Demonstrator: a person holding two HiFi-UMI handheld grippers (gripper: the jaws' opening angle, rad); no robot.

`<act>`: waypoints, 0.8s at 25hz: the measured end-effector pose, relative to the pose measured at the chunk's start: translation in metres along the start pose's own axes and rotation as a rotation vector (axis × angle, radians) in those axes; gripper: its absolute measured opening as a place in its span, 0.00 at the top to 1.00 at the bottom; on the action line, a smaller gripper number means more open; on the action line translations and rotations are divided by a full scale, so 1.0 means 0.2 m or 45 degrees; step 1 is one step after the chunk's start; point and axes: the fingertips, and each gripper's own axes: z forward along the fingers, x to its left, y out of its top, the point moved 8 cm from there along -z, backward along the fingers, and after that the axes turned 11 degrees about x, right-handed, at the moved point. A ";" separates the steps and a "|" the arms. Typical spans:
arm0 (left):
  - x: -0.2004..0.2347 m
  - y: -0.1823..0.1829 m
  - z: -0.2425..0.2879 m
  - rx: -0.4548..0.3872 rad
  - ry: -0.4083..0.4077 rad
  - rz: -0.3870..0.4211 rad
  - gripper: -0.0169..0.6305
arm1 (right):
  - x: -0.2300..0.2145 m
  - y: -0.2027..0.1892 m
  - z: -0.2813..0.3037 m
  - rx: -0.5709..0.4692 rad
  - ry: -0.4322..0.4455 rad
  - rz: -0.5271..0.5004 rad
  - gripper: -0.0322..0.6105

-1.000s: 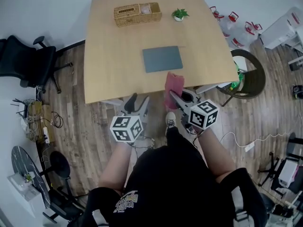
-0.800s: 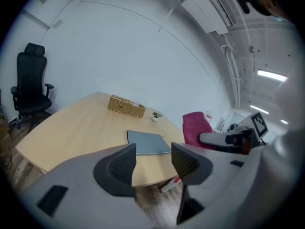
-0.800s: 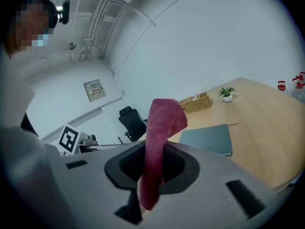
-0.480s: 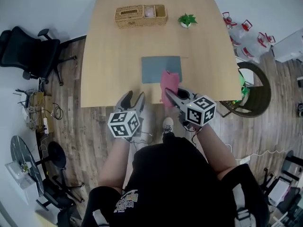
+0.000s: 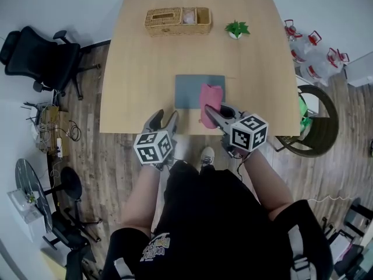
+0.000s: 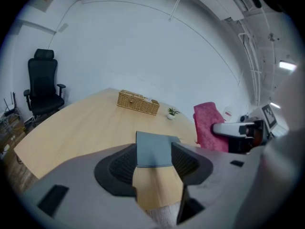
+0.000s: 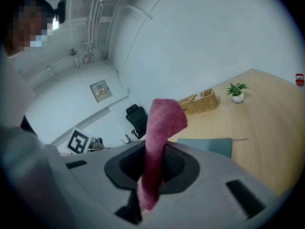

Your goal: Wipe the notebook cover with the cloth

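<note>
We see a light wooden table (image 5: pixel 140 69) with rounded corners standing on a wood-plank floor (image 5: pixel 116 168). Near its far edge, left of the middle, lies a long woven wicker basket (image 5: pixel 164 21) divided into compartments; we make out something pale pink (image 5: pixel 189 17) in the middle one. Toward the far right corner, apart from the basket, stands a small green plant in a white pot (image 5: pixel 236 29). Beyond the table's left edge we find a black wheeled office chair (image 5: pixel 35 57) and a tangle of black cables (image 5: pixel 49 139). Past the right edge stand clear water jugs with red handles (image 5: pixel 309 48), and a dark round chair (image 5: pixel 317 121) sits by the near right corner.
</note>
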 end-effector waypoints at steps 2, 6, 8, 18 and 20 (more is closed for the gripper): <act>0.01 0.01 0.03 0.014 0.008 -0.002 0.64 | -0.03 0.01 0.02 0.006 0.006 0.002 0.85; 0.03 0.03 0.10 0.050 0.010 0.005 0.64 | -0.06 0.01 0.04 0.017 0.005 0.023 0.85; 0.04 0.05 0.15 0.071 0.003 0.013 0.64 | -0.08 0.02 0.06 0.019 -0.005 0.035 0.85; 0.19 0.11 0.44 0.283 -0.101 0.111 0.64 | -0.14 0.04 0.24 0.042 -0.099 0.144 0.85; 0.22 0.13 0.50 0.328 -0.128 0.134 0.64 | -0.15 0.04 0.29 0.052 -0.118 0.170 0.85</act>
